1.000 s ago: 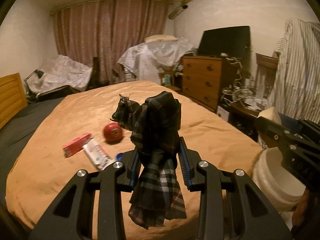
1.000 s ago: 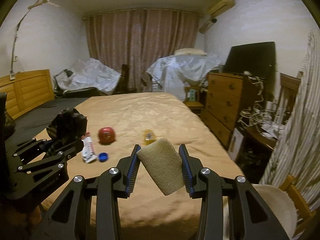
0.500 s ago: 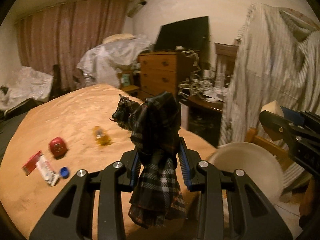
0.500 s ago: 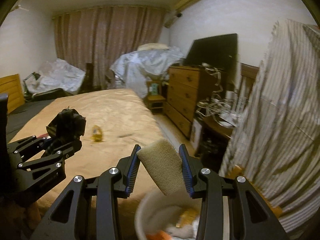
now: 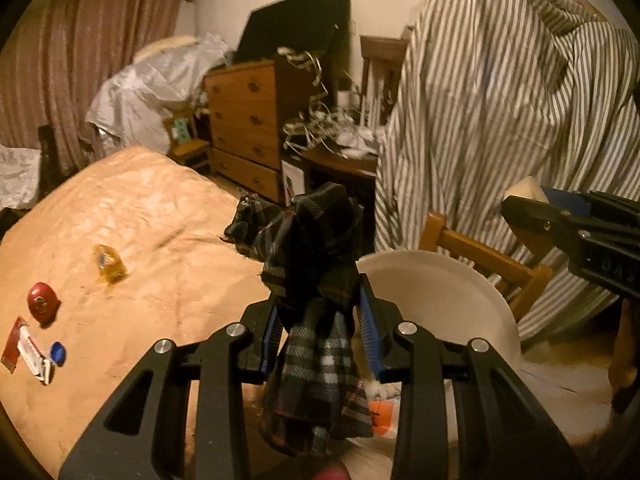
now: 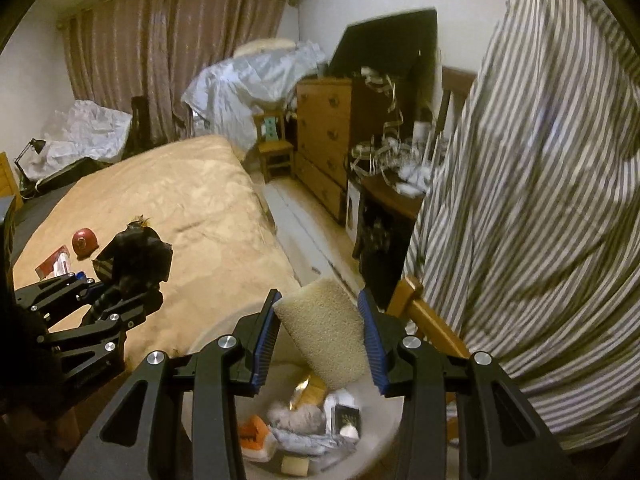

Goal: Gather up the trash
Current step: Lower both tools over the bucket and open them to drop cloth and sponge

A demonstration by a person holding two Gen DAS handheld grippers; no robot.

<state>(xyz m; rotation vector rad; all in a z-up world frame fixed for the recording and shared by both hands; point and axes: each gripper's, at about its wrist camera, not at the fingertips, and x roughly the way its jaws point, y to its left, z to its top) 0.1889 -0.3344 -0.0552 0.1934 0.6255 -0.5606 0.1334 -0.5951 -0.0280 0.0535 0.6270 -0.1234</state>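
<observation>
My left gripper (image 5: 318,320) is shut on a dark plaid cloth (image 5: 312,272) and holds it over the near rim of a white bin (image 5: 440,284) beside the bed. My right gripper (image 6: 322,332) is shut on a beige sponge (image 6: 324,332) and holds it above the same bin (image 6: 384,444), which contains several pieces of trash. The right gripper with the sponge shows at the right of the left wrist view (image 5: 532,196). The left gripper with the cloth shows at the left of the right wrist view (image 6: 132,272).
On the orange bedspread (image 5: 160,240) lie a red round object (image 5: 41,307), a red-and-white packet (image 5: 24,350), a blue cap (image 5: 58,353) and a yellow wrapper (image 5: 107,263). A wooden chair (image 5: 480,260) draped with a striped shirt (image 5: 500,100) stands behind the bin. A dresser (image 5: 248,120) stands beyond.
Both grippers swung right, from facing the bed to over the bin. The bin's contents came into the right wrist view. Both still hold their items.
</observation>
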